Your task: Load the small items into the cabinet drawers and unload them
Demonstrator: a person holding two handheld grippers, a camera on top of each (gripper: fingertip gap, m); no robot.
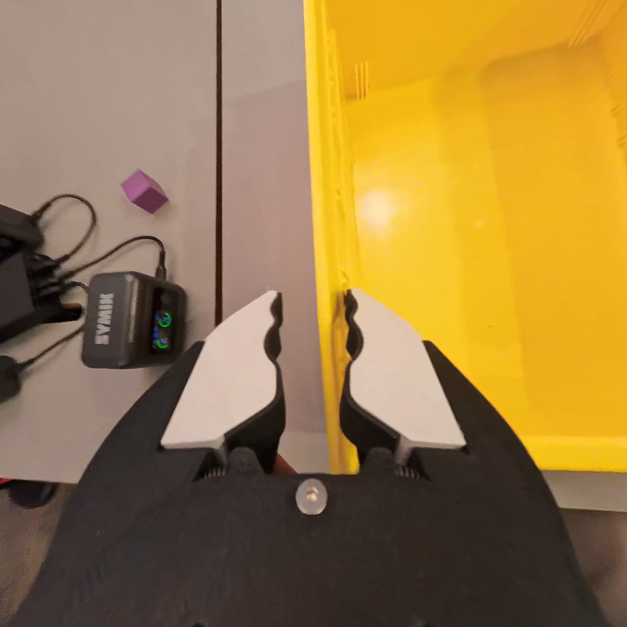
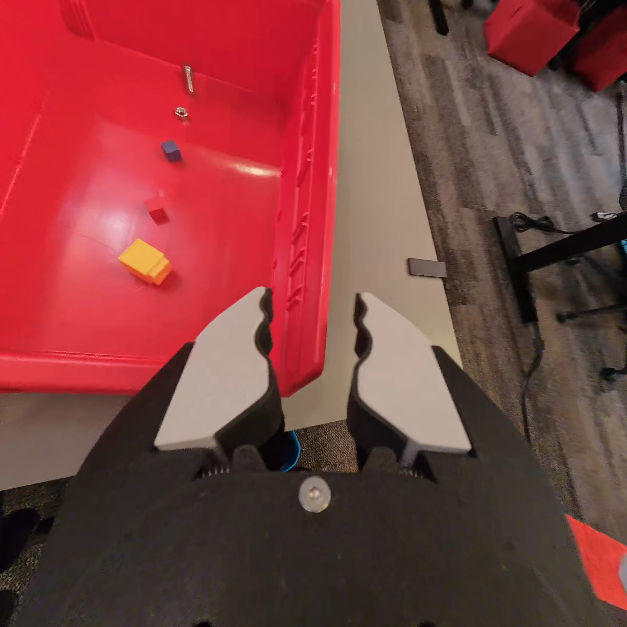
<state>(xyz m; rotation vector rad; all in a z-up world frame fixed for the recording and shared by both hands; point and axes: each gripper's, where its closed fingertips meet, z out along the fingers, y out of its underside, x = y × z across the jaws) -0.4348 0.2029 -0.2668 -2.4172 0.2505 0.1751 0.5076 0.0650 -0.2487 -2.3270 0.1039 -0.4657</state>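
In the left wrist view my left gripper (image 1: 314, 295) is open and empty. Its jaws straddle the left wall of an empty yellow drawer (image 1: 320, 169), with the right finger inside against the wall. A purple cube (image 1: 144, 191) lies on the table to the left. In the right wrist view my right gripper (image 2: 312, 298) is open and empty, and its jaws straddle the right wall of a red drawer (image 2: 305, 203). Inside the red drawer lie a yellow block (image 2: 146, 261), a red cube (image 2: 158, 215), a blue cube (image 2: 171, 151), a metal nut (image 2: 181, 112) and a bolt (image 2: 188, 78).
A black charger box (image 1: 132, 320) with cables sits on the grey table (image 1: 101, 84) at the left, near a dark seam (image 1: 219, 135). A small black slab (image 2: 427, 268) lies at the table's right edge. Beyond are carpet, a black desk leg (image 2: 515, 264) and red boxes (image 2: 529, 34). The left gripper's tips are roughly 95 cm from the right gripper's. Between my right fingertips and the yellow block (image 2: 146, 261) there is roughly 10 cm. The red cube (image 2: 158, 215) sits 12 cm or so from the ends of my right fingers.
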